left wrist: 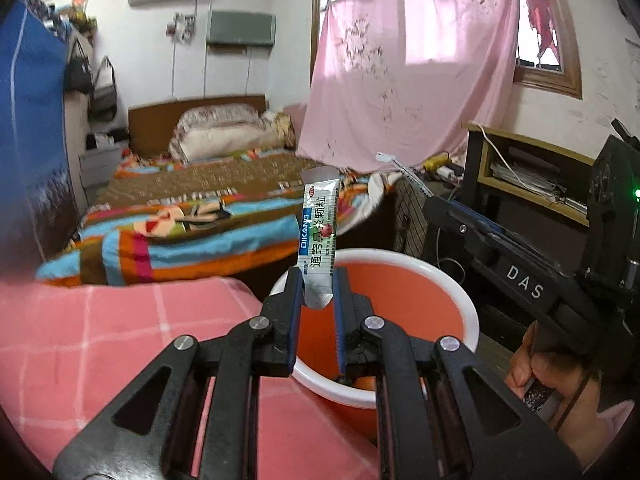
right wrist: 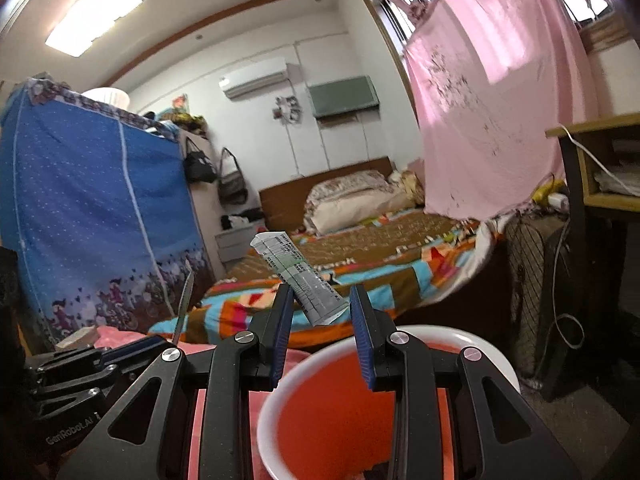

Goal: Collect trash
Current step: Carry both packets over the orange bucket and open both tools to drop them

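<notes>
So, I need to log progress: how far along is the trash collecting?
Done: something small already lies in the red bin. In hand: the left gripper and right gripper each pinch a sachet over the bin. Left: dropping both.

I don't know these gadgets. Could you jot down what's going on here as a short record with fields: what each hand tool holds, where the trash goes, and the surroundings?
Left tool: shut on an upright sachet printed DIKANG
Right tool: a tilted sachet with fine print sits between its pads; firmness of grip unclear
Bin: an orange basin with a white rim, just beneath both tools
Basin contents: mostly hidden by the tools
Under the basin: pink checked cloth
Beyond: bed with striped quilt, pink curtain
</notes>
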Available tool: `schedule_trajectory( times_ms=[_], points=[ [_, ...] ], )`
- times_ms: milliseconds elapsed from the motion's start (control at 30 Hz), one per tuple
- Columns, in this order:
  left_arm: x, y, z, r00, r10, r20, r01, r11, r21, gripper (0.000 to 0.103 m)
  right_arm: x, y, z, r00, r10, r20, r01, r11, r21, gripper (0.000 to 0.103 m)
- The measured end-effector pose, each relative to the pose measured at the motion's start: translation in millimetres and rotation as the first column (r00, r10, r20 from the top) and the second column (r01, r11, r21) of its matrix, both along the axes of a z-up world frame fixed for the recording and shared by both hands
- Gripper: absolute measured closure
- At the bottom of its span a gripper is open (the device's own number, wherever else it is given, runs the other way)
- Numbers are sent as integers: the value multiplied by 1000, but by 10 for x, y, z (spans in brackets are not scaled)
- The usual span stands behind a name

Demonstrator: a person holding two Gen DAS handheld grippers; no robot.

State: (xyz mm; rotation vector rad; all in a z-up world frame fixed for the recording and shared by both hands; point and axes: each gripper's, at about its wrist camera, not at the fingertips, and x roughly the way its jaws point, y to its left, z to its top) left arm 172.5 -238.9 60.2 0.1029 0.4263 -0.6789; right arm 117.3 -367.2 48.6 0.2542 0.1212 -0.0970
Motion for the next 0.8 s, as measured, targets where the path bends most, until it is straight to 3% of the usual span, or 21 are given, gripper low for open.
schedule_trajectory(
  times_ms=[367, 800],
  points=[
    [120, -233, -115, 991, -20, -134, 28, 998, 53, 85, 89, -94, -123, 994, -20, -105, 23, 999, 25, 75],
    [153, -400, -198, 977, -33, -213, 55, 994, 98, 84, 80, -192, -130, 991, -33, -130, 42, 997, 65, 74]
  ],
)
